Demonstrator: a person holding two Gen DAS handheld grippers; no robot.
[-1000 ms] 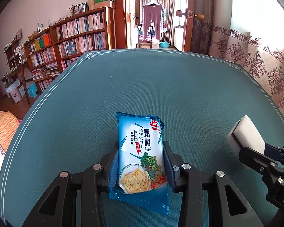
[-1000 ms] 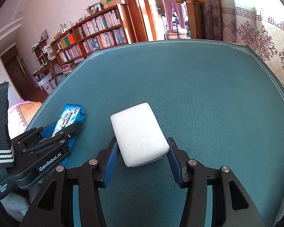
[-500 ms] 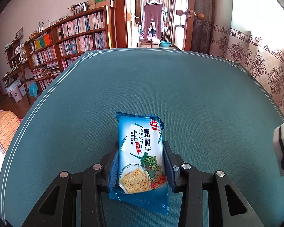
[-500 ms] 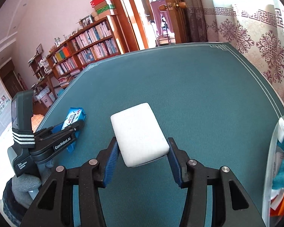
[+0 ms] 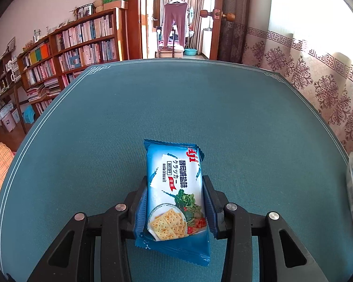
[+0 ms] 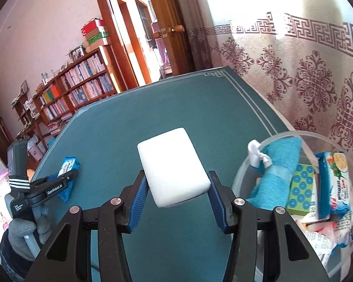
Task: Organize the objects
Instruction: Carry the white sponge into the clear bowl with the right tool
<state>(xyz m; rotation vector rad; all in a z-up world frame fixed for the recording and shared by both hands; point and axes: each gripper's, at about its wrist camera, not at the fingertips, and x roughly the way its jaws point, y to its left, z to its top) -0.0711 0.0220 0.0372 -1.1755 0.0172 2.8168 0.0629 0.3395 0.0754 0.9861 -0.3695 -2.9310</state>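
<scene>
My left gripper (image 5: pixel 175 183) is shut on a blue packet of soda biscuits (image 5: pixel 175 188), held lengthwise just above the teal table (image 5: pixel 176 108). In the right wrist view my right gripper (image 6: pixel 176 178) is shut on a white rectangular block (image 6: pixel 173 166), lifted over the table. The left gripper (image 6: pixel 66 179) with its packet (image 6: pixel 69 163) shows at the far left of that view, held by a grey-gloved hand (image 6: pixel 18 232). A clear plastic tub (image 6: pixel 282 136) stands to the right of the block.
The tub holds a rolled blue towel (image 6: pixel 280 164), a green box with blue dots (image 6: pixel 301 188) and another biscuit packet (image 6: pixel 334 178). Its edge shows at the right of the left wrist view as the tub (image 5: pixel 351 188). Curtains hang past the table's right edge; bookshelves stand behind.
My right gripper swung to the right with the white block, bringing the tub into its view and leaving the left wrist view. The left gripper with the packet barely shifted.
</scene>
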